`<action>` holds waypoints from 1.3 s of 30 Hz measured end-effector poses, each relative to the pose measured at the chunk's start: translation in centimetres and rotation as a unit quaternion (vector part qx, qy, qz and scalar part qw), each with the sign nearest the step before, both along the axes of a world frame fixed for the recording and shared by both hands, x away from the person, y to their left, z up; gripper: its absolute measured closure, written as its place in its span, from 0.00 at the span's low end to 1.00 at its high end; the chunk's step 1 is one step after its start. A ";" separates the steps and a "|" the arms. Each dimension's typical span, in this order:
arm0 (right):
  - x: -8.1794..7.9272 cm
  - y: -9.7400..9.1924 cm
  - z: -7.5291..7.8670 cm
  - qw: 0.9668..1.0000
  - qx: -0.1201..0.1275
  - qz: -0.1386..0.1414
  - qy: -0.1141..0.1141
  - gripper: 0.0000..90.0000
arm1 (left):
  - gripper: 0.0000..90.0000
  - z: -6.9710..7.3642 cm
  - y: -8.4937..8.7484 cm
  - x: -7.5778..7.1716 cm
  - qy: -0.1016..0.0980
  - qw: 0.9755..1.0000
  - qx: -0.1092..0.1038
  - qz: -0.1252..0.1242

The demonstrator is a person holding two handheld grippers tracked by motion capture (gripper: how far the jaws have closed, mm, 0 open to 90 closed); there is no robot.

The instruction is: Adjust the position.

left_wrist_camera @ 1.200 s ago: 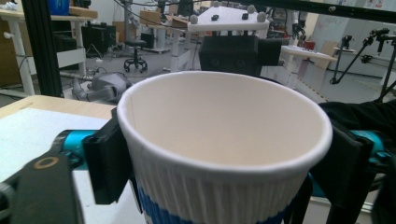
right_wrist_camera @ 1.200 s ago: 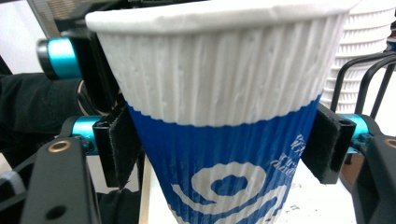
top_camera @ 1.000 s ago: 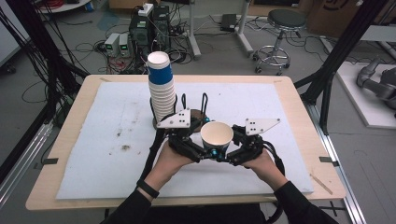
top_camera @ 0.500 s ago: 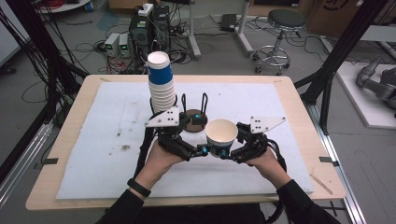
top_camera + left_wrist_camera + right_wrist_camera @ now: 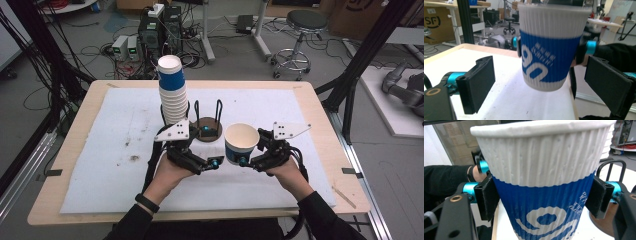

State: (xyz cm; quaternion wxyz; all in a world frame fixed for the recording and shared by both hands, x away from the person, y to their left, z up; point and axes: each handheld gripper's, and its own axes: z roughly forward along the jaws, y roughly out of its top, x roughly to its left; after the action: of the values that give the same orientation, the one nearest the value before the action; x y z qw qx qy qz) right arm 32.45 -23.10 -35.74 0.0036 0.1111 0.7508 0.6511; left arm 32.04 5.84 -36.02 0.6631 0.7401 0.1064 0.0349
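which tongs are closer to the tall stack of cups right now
Left. The left tongs sit just in front of the cup stack; the right tongs, clamped on a single cup, are farther to its right.

A: Where does the high view sit?
B: Above the person's side, looking forward and down on the white-covered wooden table point(image 5: 125, 107).
A: And the gripper views?
B: Close, level, facing opposite sides of one ribbed blue-and-white paper cup point(image 5: 550, 45).
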 end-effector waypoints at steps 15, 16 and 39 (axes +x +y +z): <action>-0.3 0.6 0.0 1.000 0.008 0.010 0.005 0.27 | 0.11 -2.0 -3.2 -0.1 0.020 0.999 0.022 -0.023; -0.3 0.6 -0.1 1.000 0.006 0.010 0.006 0.27 | 0.11 -2.1 -3.3 -0.1 0.019 0.999 0.021 -0.024; -0.6 1.2 0.0 1.000 0.002 0.013 0.002 0.21 | 0.33 -2.5 -3.8 -0.4 0.009 0.999 0.032 -0.033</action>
State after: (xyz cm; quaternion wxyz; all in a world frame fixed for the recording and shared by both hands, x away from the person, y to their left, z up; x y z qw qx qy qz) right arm 31.83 -21.91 -35.77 -0.0070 0.1028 0.7508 0.6525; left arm 31.67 2.07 -38.51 0.6392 0.7641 0.0867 0.0091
